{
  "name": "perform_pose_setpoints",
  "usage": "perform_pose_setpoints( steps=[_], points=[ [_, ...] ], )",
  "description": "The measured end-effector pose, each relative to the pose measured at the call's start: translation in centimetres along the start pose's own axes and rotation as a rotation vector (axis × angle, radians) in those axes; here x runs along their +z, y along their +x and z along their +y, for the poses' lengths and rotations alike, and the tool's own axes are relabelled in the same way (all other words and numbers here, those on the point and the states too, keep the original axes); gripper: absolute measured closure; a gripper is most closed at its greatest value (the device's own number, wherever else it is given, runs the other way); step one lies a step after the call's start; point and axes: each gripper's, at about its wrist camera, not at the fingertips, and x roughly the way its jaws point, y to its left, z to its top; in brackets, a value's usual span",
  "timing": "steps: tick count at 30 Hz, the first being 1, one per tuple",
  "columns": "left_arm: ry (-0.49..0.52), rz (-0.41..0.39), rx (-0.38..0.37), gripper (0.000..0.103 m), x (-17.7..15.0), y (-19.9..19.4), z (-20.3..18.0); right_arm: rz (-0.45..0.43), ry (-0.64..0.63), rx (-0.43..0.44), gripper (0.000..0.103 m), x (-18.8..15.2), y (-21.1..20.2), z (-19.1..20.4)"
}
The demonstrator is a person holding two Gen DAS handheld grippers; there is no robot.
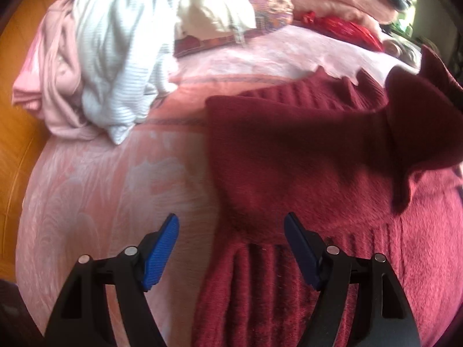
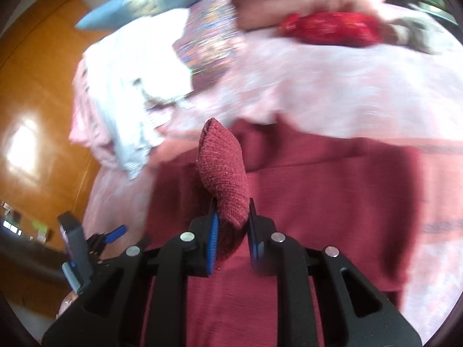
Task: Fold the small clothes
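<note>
No text, label, brand, number or sign could be read in either view. The patterned cushion [image 2: 211, 37] carried only a blurred multicoloured print with no letters that could be made out, and the small bright items on the floor [image 2: 17, 222] at the left edge of the right wrist view were too small and smeared to read.

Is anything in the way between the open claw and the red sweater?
Nothing visible. The left gripper, jaws wide open, hangs right over the dark red knitted sweater, with only air between. The white striped garment lies off to the side. The right gripper already pinches a sweater fold.
</note>
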Motion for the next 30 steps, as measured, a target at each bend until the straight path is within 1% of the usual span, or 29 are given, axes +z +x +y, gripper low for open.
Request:
perform_pose_setpoints(
  steps=[2,4,7,8,11,12,14,16,17,18,21,23,24,25,26,27,28,29,30],
  points=[
    [0.023,0.001,0.002,0.027,-0.1,0.1,-0.7,0.0,0.037,-0.041,0.085,-0.2,-0.3,-2.4],
    [0.053,-0.004,0.03,0.027,-0.4,0.3,-1.4,0.009,0.078,-0.082,0.085,-0.7,-0.2,-4.8],
    [0.082,-0.008,0.079,0.027,-0.8,0.8,-1.7,0.045,0.144,-0.153,0.084,-1.7,0.1,-8.3],
    [0.086,-0.005,0.082,0.027,-0.9,0.9,-1.6,0.066,0.164,-0.155,0.084,-2.1,0.5,-9.2],
    [0.092,-0.005,0.085,0.027,-1.7,0.8,-1.0,0.123,0.209,-0.123,0.077,-3.3,1.6,-11.1],
    [0.096,-0.008,0.085,0.027,-2.0,0.7,-0.7,0.127,0.203,-0.125,0.075,-3.6,1.9,-11.3],
    [0.097,-0.011,0.087,0.027,-2.4,0.6,-0.4,0.126,0.196,-0.125,0.073,-3.7,2.1,-11.4],
    [0.102,-0.009,0.091,0.027,-2.6,0.9,0.0,0.129,0.205,-0.107,0.064,-3.6,2.2,-11.2],
    [0.102,-0.004,0.102,0.027,-2.6,1.3,0.1,0.128,0.207,-0.105,0.063,-3.5,2.2,-11.1],
    [0.097,0.001,0.108,0.025,-2.6,1.6,0.2,0.127,0.202,-0.108,0.061,-3.4,2.3,-10.9],
    [0.064,0.005,0.107,0.025,-2.0,2.7,0.6,0.128,0.181,-0.122,0.054,-3.3,2.6,-10.1],
    [0.062,-0.01,0.118,0.025,-1.5,3.1,0.5,0.13,0.168,-0.13,0.051,-3.3,3.0,-9.7],
    [0.052,-0.018,0.119,0.028,-1.2,3.3,0.6,0.13,0.163,-0.133,0.051,-3.4,3.1,-9.7],
    [0.034,-0.02,0.104,0.032,-1.0,3.4,0.9,0.132,0.153,-0.131,0.051,-3.4,3.3,-9.5],
    [-0.001,-0.011,0.063,0.047,-0.7,3.6,1.3,0.134,0.145,-0.126,0.051,-3.4,3.4,-9.4],
    [-0.049,0.004,0.002,0.063,-0.6,3.8,1.9,0.134,0.14,-0.122,0.053,-3.4,3.5,-9.3],
    [-0.089,0.011,-0.045,0.072,-0.5,3.9,2.5,0.134,0.135,-0.116,0.057,-3.4,3.6,-9.2],
    [-0.145,0.012,-0.088,0.083,-0.6,3.8,3.2,0.137,0.132,-0.105,0.059,-3.4,3.7,-9.1],
    [-0.173,0.005,-0.094,0.084,-0.7,3.6,3.7,0.141,0.13,-0.089,0.063,-3.4,3.8,-9.0]
  ],
)
